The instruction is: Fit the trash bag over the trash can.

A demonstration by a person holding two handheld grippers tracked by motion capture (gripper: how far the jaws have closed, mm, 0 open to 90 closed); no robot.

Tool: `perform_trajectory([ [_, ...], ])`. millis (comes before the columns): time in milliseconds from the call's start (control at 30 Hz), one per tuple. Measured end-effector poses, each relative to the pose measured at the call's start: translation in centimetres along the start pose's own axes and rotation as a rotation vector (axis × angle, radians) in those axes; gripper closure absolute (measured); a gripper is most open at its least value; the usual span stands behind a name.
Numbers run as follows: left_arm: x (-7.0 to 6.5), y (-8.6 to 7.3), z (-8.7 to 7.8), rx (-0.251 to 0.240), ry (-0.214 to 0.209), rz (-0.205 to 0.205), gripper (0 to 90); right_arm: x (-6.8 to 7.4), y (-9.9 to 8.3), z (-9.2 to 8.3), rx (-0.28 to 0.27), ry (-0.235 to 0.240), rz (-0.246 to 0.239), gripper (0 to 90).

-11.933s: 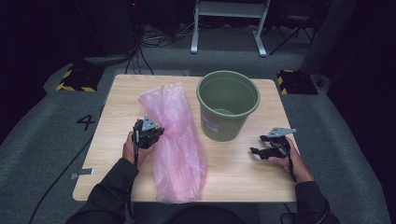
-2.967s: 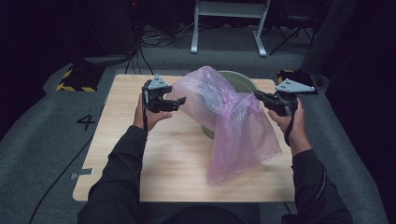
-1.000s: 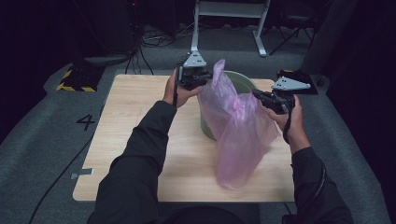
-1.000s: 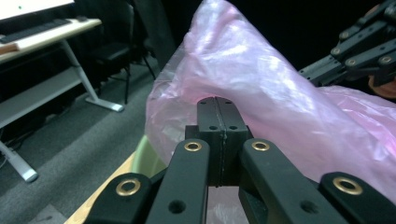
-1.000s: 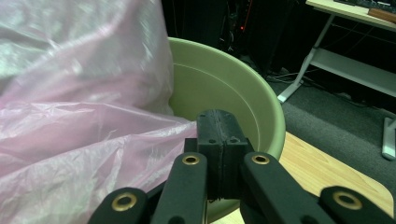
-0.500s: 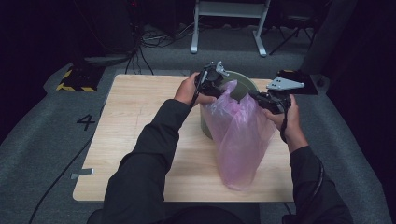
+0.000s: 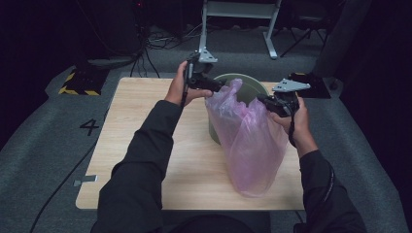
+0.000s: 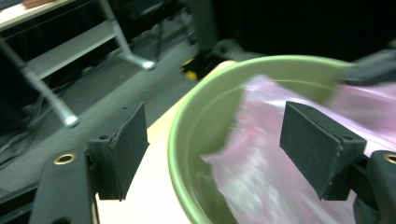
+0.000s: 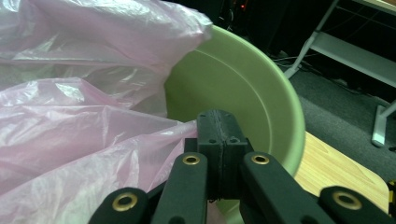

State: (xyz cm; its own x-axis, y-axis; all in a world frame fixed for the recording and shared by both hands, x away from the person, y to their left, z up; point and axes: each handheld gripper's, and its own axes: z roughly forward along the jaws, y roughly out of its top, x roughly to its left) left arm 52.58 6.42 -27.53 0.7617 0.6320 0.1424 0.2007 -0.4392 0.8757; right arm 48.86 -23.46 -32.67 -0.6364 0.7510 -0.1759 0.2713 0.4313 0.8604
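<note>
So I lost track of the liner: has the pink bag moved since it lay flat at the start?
Yes. The pink bag now hangs upright against the green bin's near side, its edge pinched by the right gripper.

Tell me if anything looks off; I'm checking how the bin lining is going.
The pink bag hangs mostly outside the green bin, draped down its front to the table, not lining it. The right gripper pinches one edge; the left gripper stands open.

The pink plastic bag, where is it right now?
In the high view the pink plastic bag hangs in front of the green bin, right of the table's centre, its bottom resting on the table and its right edge pinched by the right tool.
</note>
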Motion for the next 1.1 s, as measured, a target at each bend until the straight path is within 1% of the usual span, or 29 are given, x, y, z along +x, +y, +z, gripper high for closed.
perform_trajectory([
  [67,-0.6,-1.3,-1.8,-0.026,0.003,0.002,21.5,-0.1,0.0,0.0,-0.002,-0.003,0.005,90.0],
  [100,-1.6,-3.6,-3.4,-0.074,-0.005,0.001,21.6,-0.2,-0.1,-0.1,-0.002,-0.011,0.013,90.0],
  [133,-1.6,-3.6,-3.4,-0.074,-0.005,0.001,21.8,-0.2,-0.1,-0.1,-0.002,-0.011,0.013,90.0],
  [167,-3.0,-6.2,-4.2,-0.096,-0.053,-0.016,21.2,-0.3,-0.2,-0.1,0.004,-0.016,0.015,90.0],
  [200,-3.0,-6.2,-4.2,-0.096,-0.053,-0.016,20.6,-0.3,-0.2,-0.1,0.004,-0.016,0.015,90.0],
  [233,-4.4,-8.7,-4.4,-0.097,-0.084,-0.03,21.1,-0.5,-0.2,0.0,0.011,-0.024,0.013,90.0],
  [267,-4.4,-8.7,-4.4,-0.097,-0.084,-0.03,20.9,-0.5,-0.2,0.0,0.011,-0.024,0.013,90.0],
  [300,-5.8,-10.9,-3.9,-0.09,-0.146,-0.052,20.9,-0.5,-0.2,0.1,0.021,-0.028,0.013,90.0],
  [333,-5.8,-10.9,-3.9,-0.09,-0.146,-0.052,20.5,-0.5,-0.2,0.1,0.021,-0.028,0.013,90.0],
  [367,-7.2,-12.3,-3.0,-0.064,-0.184,-0.057,19.8,-0.4,-0.2,0.2,0.03,-0.033,0.005,90.0],
  [400,-7.2,-12.3,-3.0,-0.064,-0.184,-0.057,20.3,-0.4,-0.2,0.3,0.034,-0.036,0.005,90.0],
  [433,-8.3,-12.9,-1.7,-0.028,-0.218,-0.073,19.7,-0.4,-0.2,0.3,0.034,-0.036,0.005,90.0],
  [467,-8.3,-12.9,-1.7,-0.028,-0.218,-0.073,18.8,-0.4,-0.2,0.3,0.034,-0.036,0.005,90.0],
  [500,-9.0,-13.1,-0.3,-0.01,-0.17,-0.082,19.1,-0.4,-0.1,0.3,0.03,-0.037,0.003,90.0],
  [533,-9.0,-13.1,-0.3,-0.01,-0.17,-0.082,19.5,-0.4,-0.1,0.3,0.03,-0.037,0.003,90.0],
  [567,-9.2,-13.2,0.8,-0.02,-0.169,-0.125,19.4,-0.4,0.0,0.3,0.03,-0.037,0.009,90.0],
  [600,-9.2,-13.2,0.8,-0.02,-0.169,-0.125,20.3,-0.4,0.0,0.3,0.03,-0.037,0.009,90.0],
  [633,-9.2,-13.5,1.8,-0.026,-0.15,-0.162,20.8,-0.3,0.0,0.2,0.029,-0.037,0.003,90.0],
  [700,-9.0,-13.8,2.3,-0.048,-0.126,-0.185,21.2,-0.3,0.0,0.2,0.024,-0.032,0.003,90.0],
  [733,-9.0,-13.8,2.3,-0.048,-0.126,-0.185,24.7,-0.2,0.0,0.1,0.023,-0.032,0.003,90.0],
  [767,-8.7,-14.0,2.5,-0.066,-0.108,-0.209,27.6,-0.2,0.0,0.1,0.02,-0.031,0.004,90.0],
  [800,-8.7,-14.0,2.5,-0.066,-0.108,-0.209,31.4,-0.2,0.0,0.1,0.02,-0.031,0.004,90.0],
  [833,-8.7,-14.0,2.3,-0.095,-0.061,-0.205,38.1,-0.1,-0.1,0.0,0.012,-0.026,0.004,90.0],
  [867,-8.7,-14.0,2.3,-0.095,-0.061,-0.205,45.0,-0.1,-0.1,0.0,0.012,-0.026,0.004,90.0],
  [900,-8.5,-13.9,1.9,-0.126,-0.032,-0.192,50.1,-0.1,-0.2,-0.1,0.008,-0.025,-0.001,90.0],
  [933,-8.5,-13.9,1.9,-0.126,-0.032,-0.192,55.0,-0.1,-0.2,-0.1,0.008,-0.025,-0.001,90.0],
  [967,-8.4,-13.6,1.3,-0.154,-0.006,-0.162,60.3,-0.1,-0.2,-0.1,0.003,-0.022,-0.003,90.0],
  [1067,-8.2,-13.4,0.8,-0.187,-0.014,-0.136,76.0,0.0,-0.2,-0.1,0.007,-0.021,-0.004,90.0],
  [1100,-8.2,-13.2,0.4,-0.221,-0.019,-0.113,81.6,0.1,-0.2,0.1,0.01,-0.018,-0.006,90.0],
])
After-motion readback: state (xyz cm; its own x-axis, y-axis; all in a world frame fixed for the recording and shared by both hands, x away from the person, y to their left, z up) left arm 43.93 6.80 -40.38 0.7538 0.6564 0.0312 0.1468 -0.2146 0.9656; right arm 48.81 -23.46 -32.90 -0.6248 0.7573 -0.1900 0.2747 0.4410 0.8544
